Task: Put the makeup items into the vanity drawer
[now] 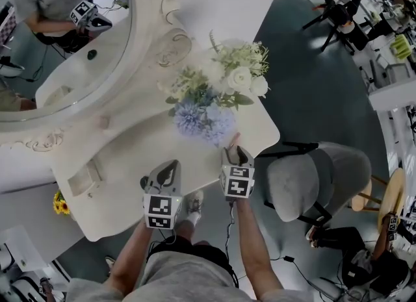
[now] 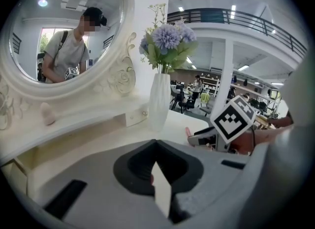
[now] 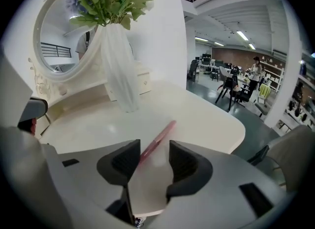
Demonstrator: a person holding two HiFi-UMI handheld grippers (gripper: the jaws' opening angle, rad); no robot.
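I'm looking down on the white vanity table (image 1: 130, 151), with its big oval mirror (image 1: 58, 47) in a carved frame leaning over the back edge. A grey padded chair (image 1: 305, 180) stands on the floor just off the table's right end. The vase of flowers (image 1: 218, 93) sits toward that same end of the tabletop, white and pale purple blooms over a tall white vase. Behind the vase, under the mirror frame, is a small drawer front (image 3: 143, 81) with a round knob, and from here it looks pushed in.

Both grippers are at the table's near edge, side by side. The left gripper (image 1: 170, 167) points in over the tabletop. In its own view the jaw tips meet, so I read it as clenched (only a thin white sliver shows below the tips, and I can't tell whether anything is pinched there). The right gripper (image 1: 237, 154) is released, its jaws standing wide apart.

The makeup item is a slim pink stick (image 3: 157, 142) lying flat on the tabletop. Its near end runs in between the right jaws without either pad pressing on it, and its far end angles toward the table's right edge.
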